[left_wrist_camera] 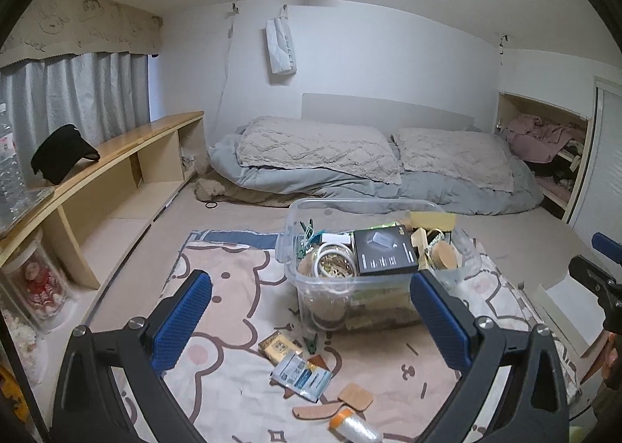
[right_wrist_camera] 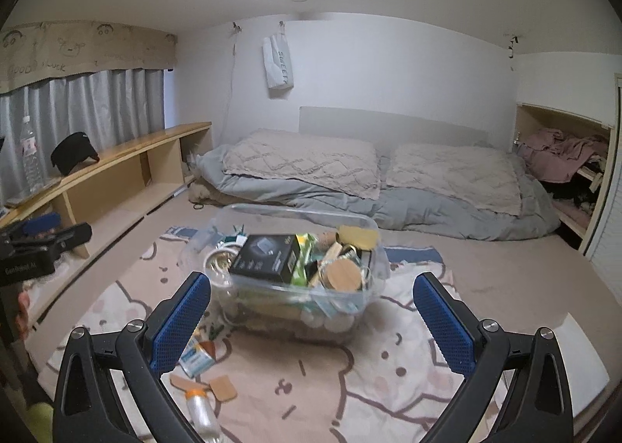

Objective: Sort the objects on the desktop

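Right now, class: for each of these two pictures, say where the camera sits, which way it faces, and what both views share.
Left wrist: on the left gripper, facing the clear bin and bed; the right gripper shows at the edge.
Right wrist: on the right gripper, facing likewise; the left gripper shows at the edge.
Shared: bin, black box, cartoon blanket, bed.

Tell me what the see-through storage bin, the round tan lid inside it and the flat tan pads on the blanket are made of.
Storage bin: clear, glossy plastic, contents visible through its walls. Round lid: looks like pale matte wood or bamboo, faint grain. Flat pads: probably cork, speckled matte tan; blur leaves this open.
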`<move>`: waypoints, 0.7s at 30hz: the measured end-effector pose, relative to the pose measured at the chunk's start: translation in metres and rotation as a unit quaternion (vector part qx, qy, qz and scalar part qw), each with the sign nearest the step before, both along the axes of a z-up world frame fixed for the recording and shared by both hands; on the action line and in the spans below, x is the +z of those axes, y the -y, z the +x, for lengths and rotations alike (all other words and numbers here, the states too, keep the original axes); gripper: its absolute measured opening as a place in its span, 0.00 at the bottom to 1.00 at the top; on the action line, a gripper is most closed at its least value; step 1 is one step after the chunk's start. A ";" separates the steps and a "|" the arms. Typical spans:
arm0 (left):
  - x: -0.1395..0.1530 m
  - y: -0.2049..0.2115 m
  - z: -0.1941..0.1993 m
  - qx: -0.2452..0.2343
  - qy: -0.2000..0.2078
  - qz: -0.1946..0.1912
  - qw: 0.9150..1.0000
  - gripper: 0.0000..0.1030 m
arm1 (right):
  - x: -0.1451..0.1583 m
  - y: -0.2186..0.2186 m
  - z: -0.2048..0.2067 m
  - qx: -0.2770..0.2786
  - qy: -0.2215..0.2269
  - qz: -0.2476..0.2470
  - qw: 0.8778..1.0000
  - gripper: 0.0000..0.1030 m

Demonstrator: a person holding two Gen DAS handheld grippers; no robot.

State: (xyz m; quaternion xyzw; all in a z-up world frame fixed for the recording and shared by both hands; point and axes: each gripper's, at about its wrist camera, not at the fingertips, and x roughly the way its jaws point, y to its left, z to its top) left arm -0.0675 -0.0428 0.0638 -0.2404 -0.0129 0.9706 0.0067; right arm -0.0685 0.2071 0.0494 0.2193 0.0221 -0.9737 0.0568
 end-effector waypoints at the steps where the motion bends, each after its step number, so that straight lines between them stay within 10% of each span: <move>1: -0.001 -0.001 0.004 0.000 0.001 -0.001 1.000 1.00 | -0.002 -0.002 0.004 -0.001 0.001 0.000 1.000 1.00; 21: -0.026 -0.015 0.073 0.023 -0.011 -0.024 0.999 1.00 | -0.027 -0.012 0.078 -0.016 -0.028 0.029 0.999 1.00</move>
